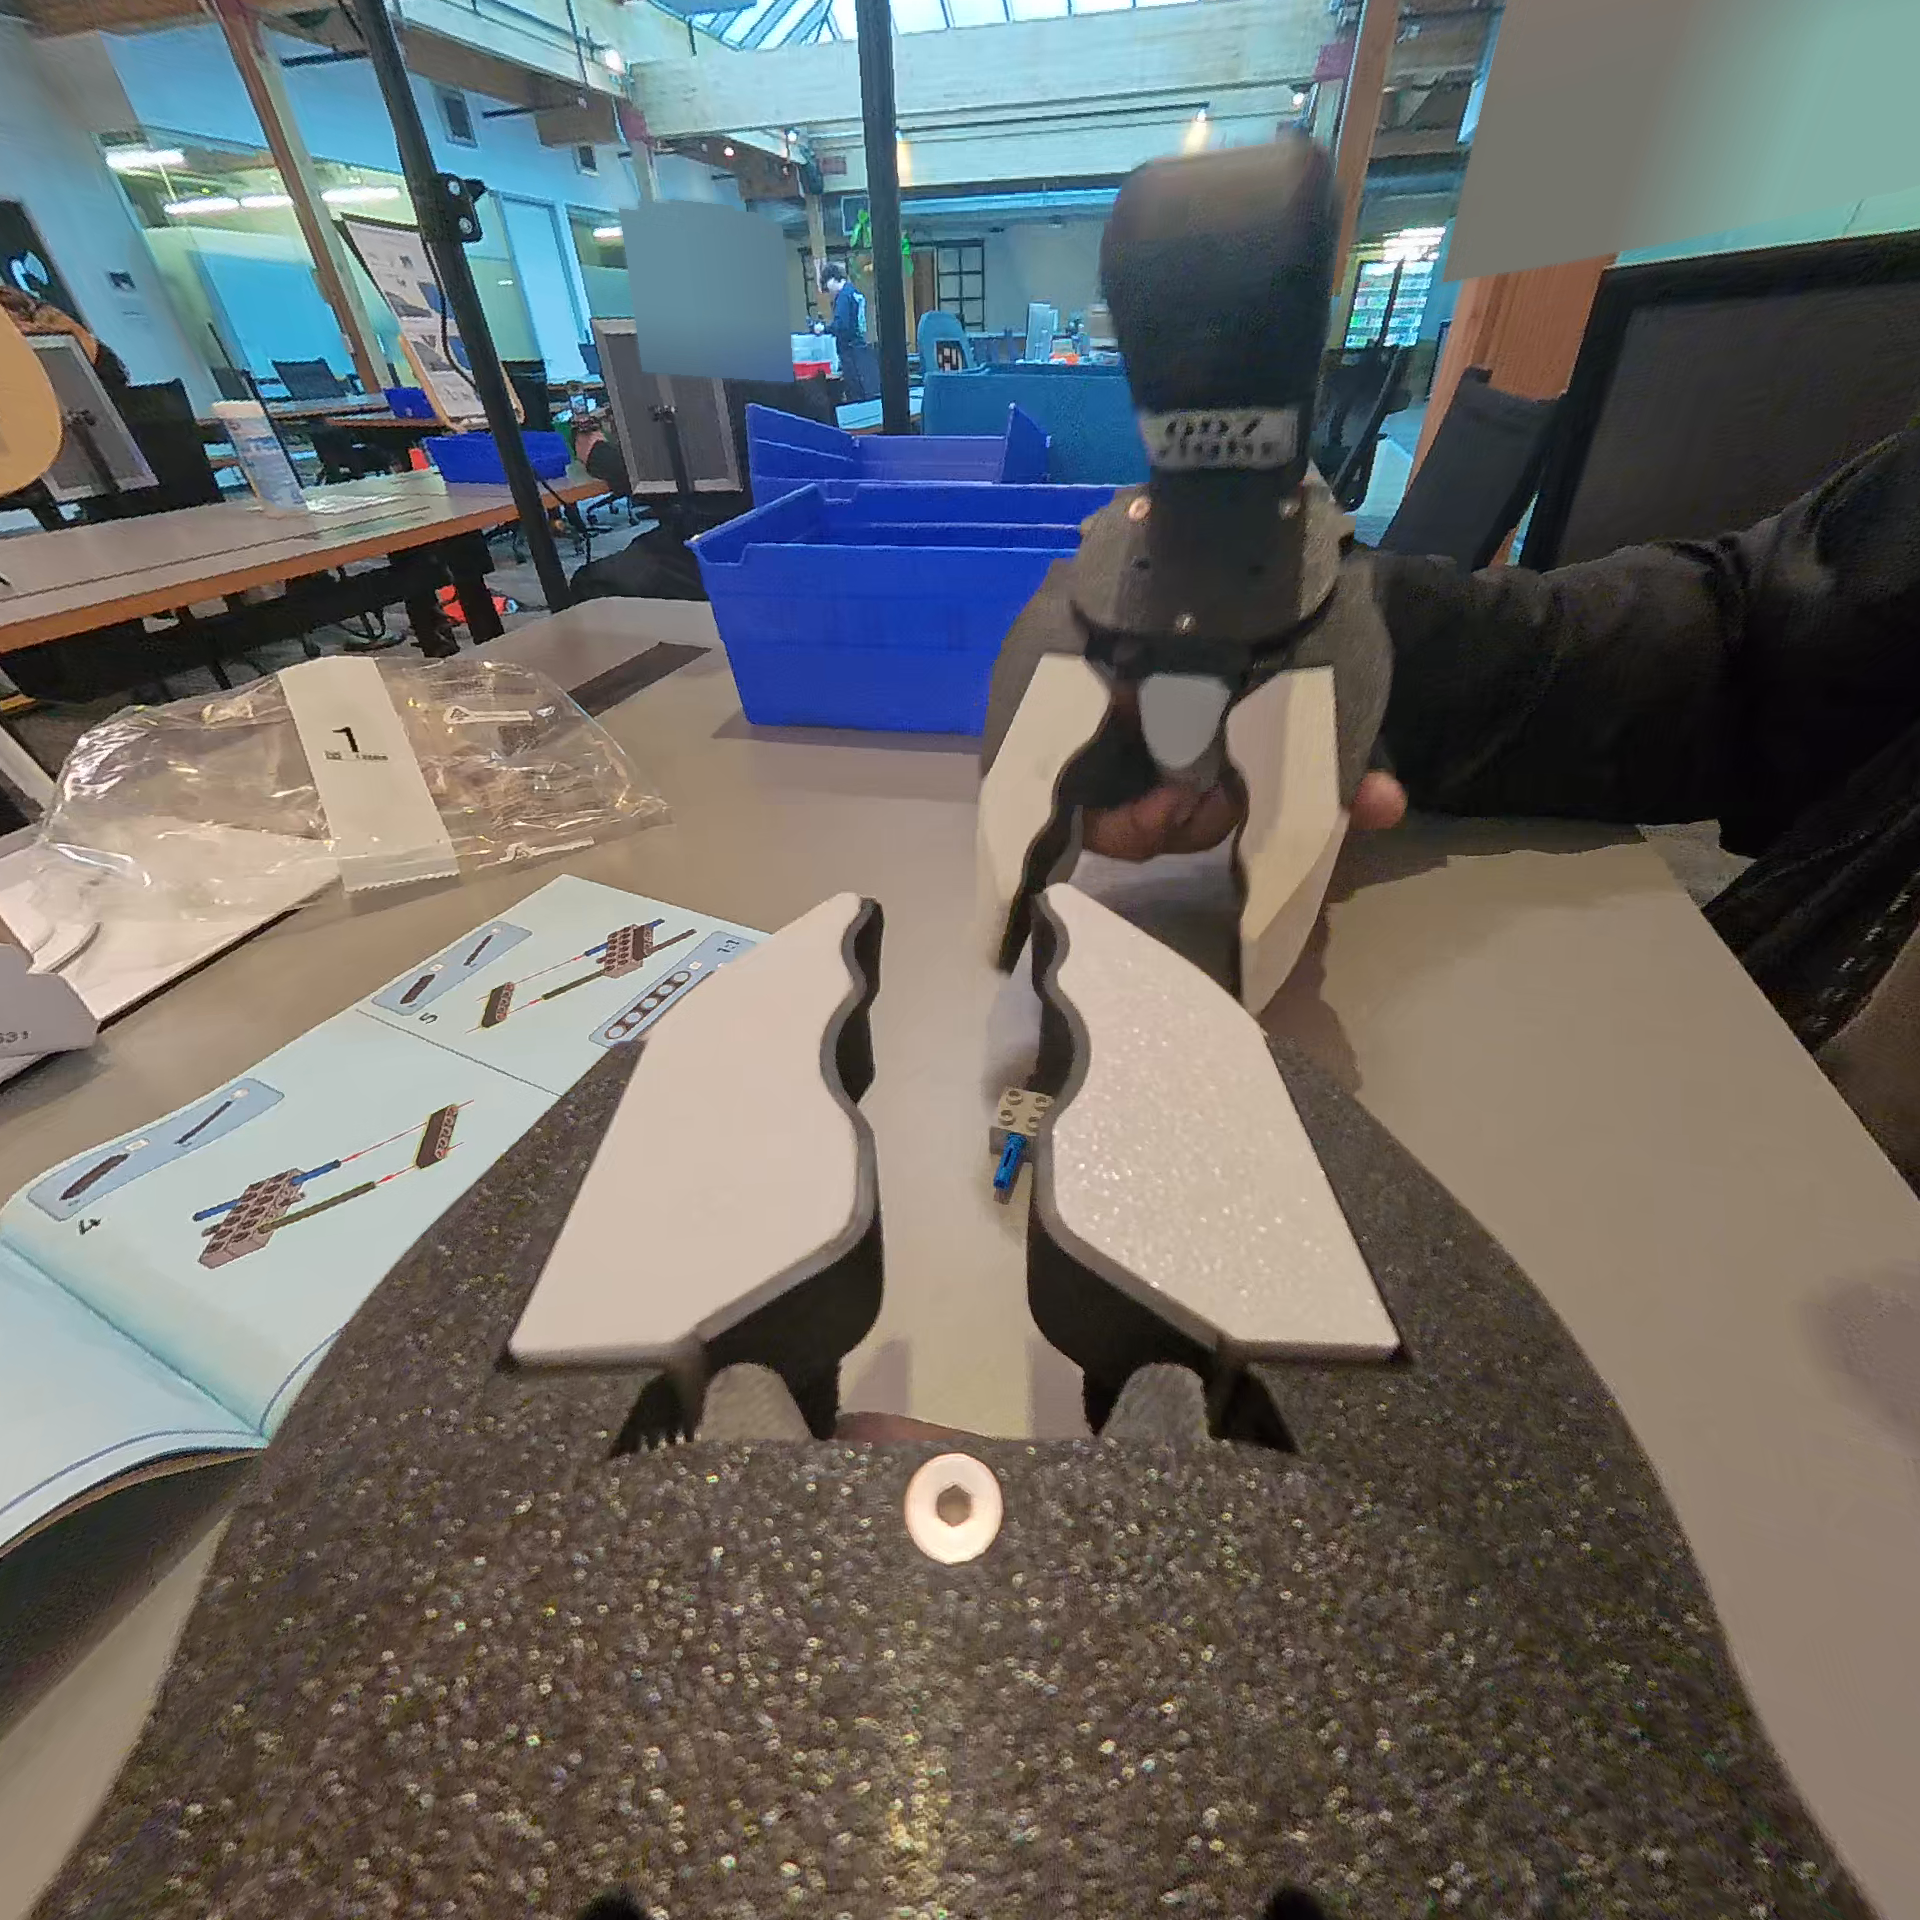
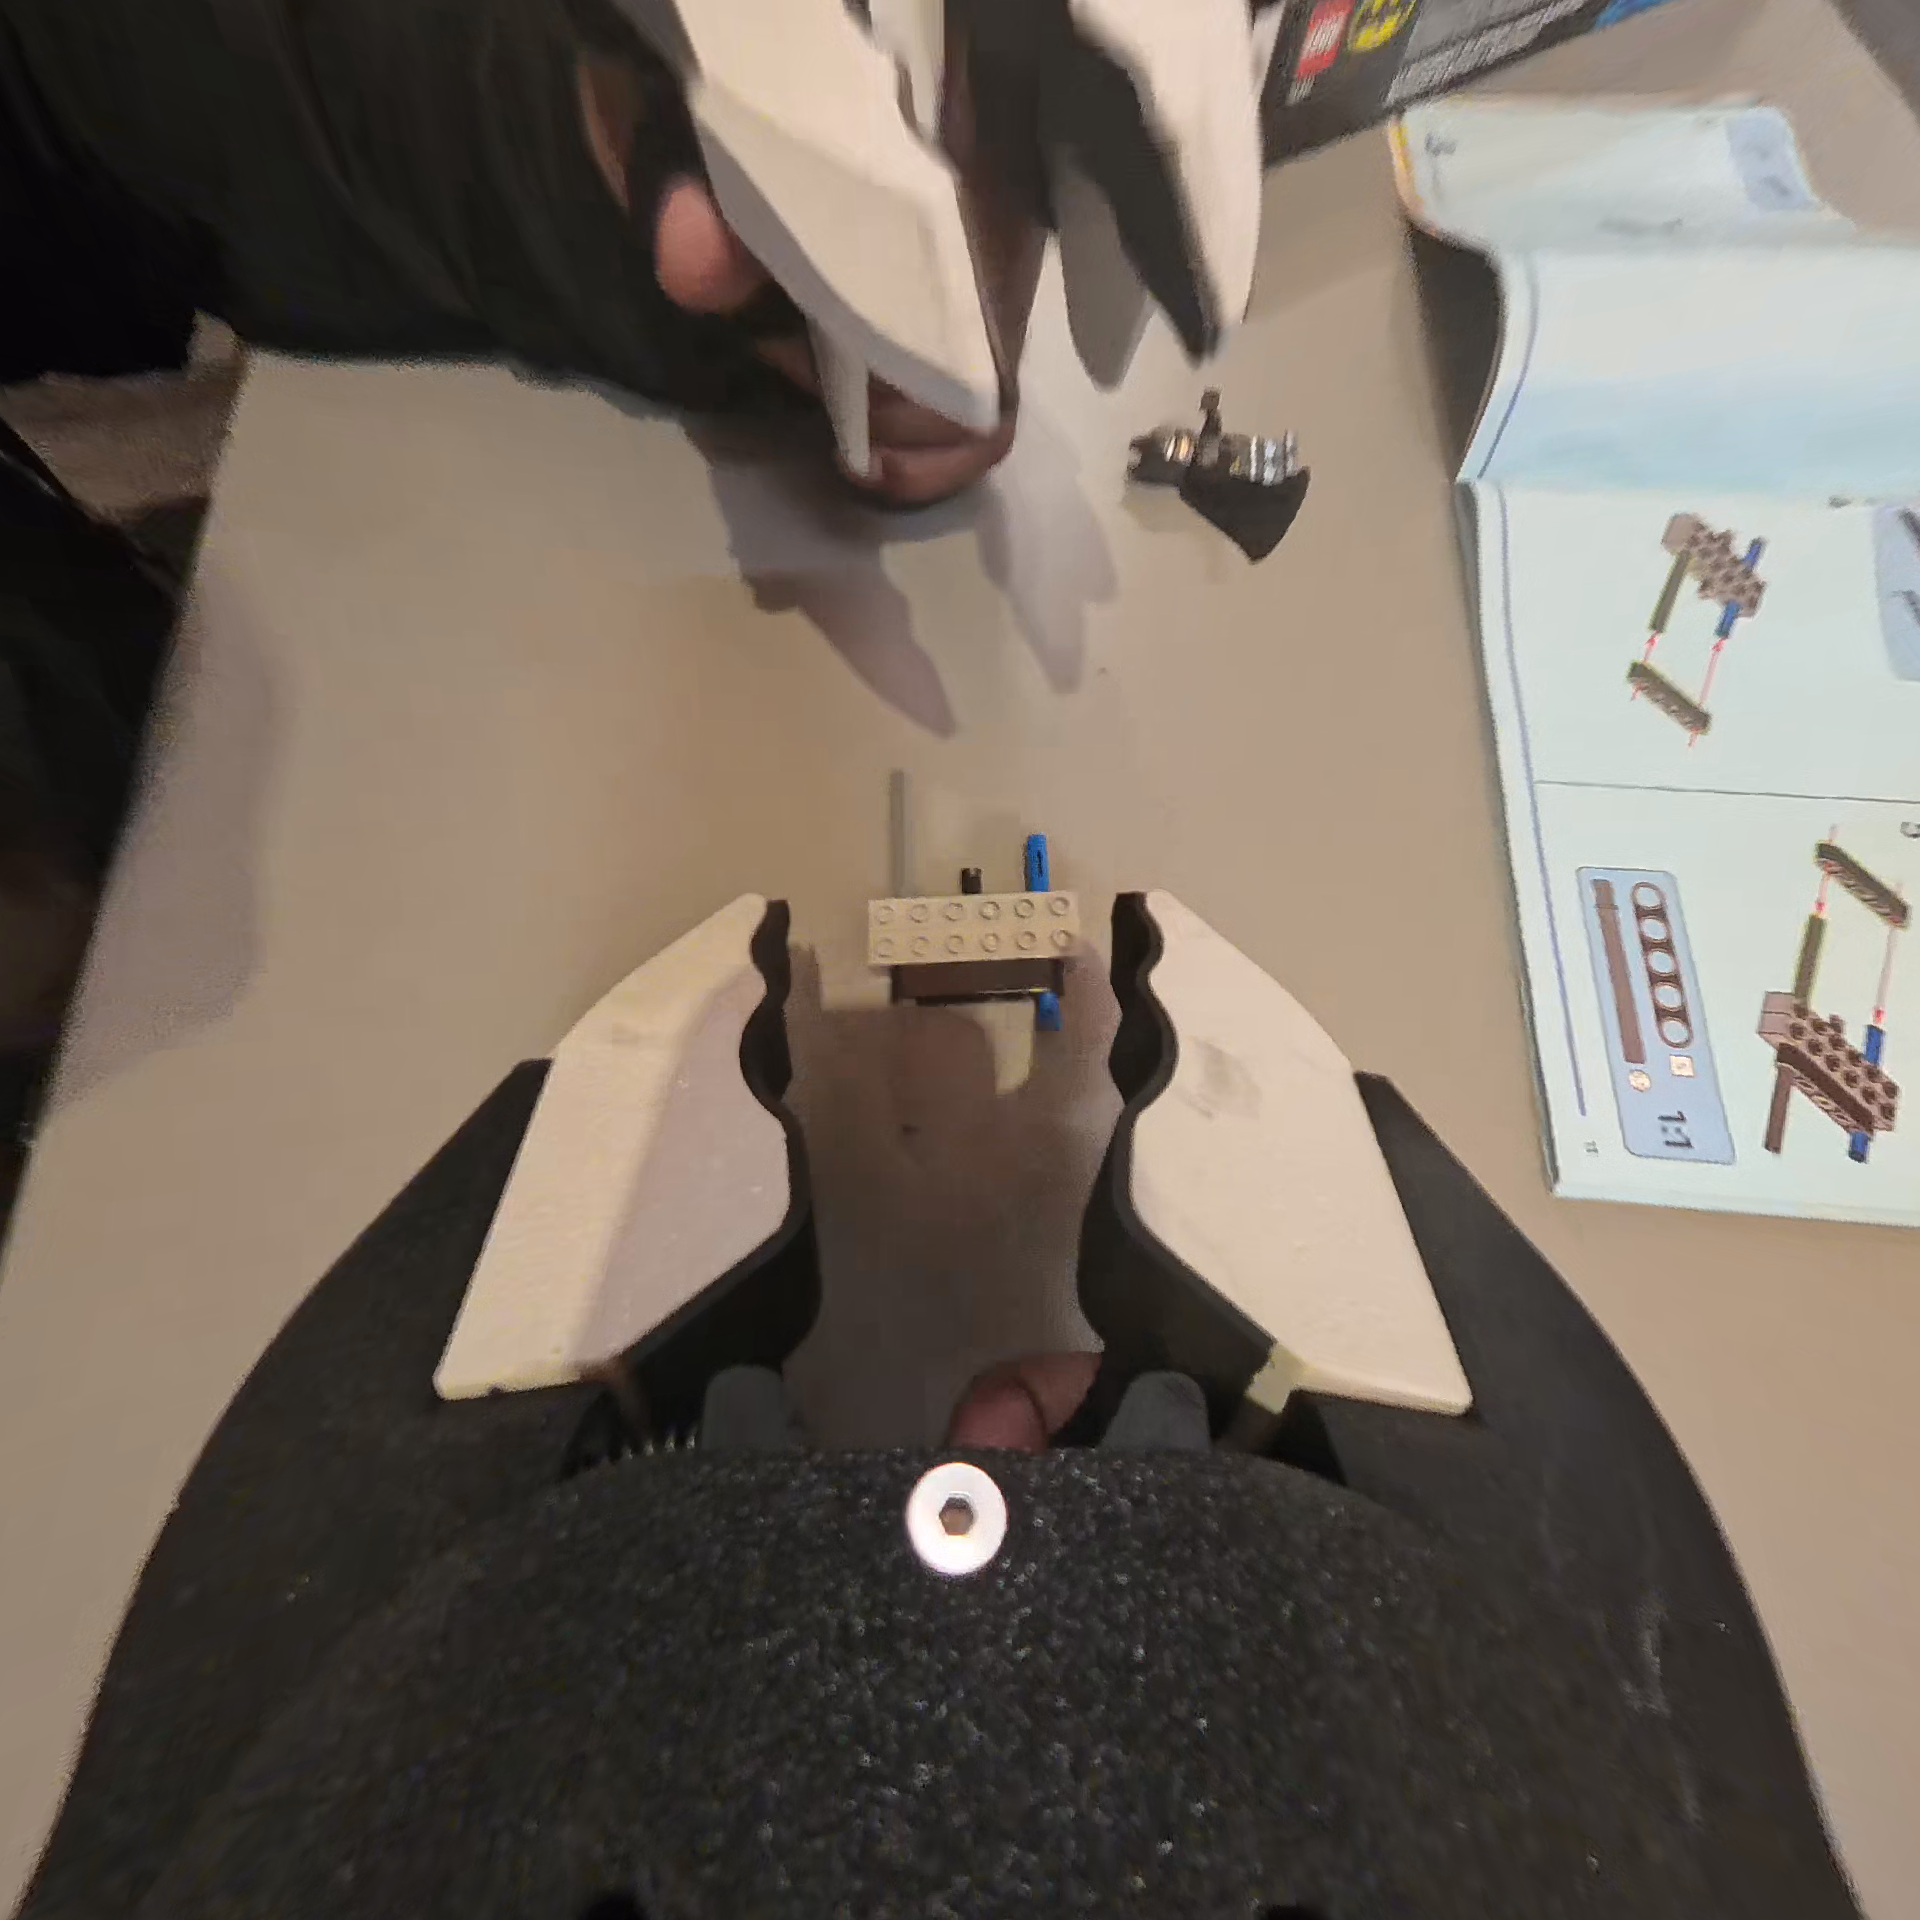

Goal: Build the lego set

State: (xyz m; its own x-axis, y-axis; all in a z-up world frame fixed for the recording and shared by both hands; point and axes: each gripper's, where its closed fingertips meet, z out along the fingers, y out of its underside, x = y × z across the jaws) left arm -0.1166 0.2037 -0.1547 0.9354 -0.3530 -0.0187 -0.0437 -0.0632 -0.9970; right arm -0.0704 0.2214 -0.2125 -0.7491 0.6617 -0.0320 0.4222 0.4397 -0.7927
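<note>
My right gripper [image 2: 951, 925] hangs spread around the untouched brick assembly [image 2: 971, 940] mid-frame; my left gripper [image 1: 956, 935] is parted, empty.

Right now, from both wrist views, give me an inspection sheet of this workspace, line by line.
Surface: grey tabletop, flat, evenly lit.
Job's things: small brick assembly, tan studded plate on top, blue pin and grey axle sticking out, resting on the table; small dark pile of parts farther off.
Clutter: open instruction booklet; clear plastic bag; blue bins; dark box.
Grippers: right tongs open, either side of the assembly with a gap each side; left tongs open, holding nothing, the assembly just beside the right-hand finger.
Cables: nothing seen.
Surroundings: open office, desks, chairs, black poles.
</note>
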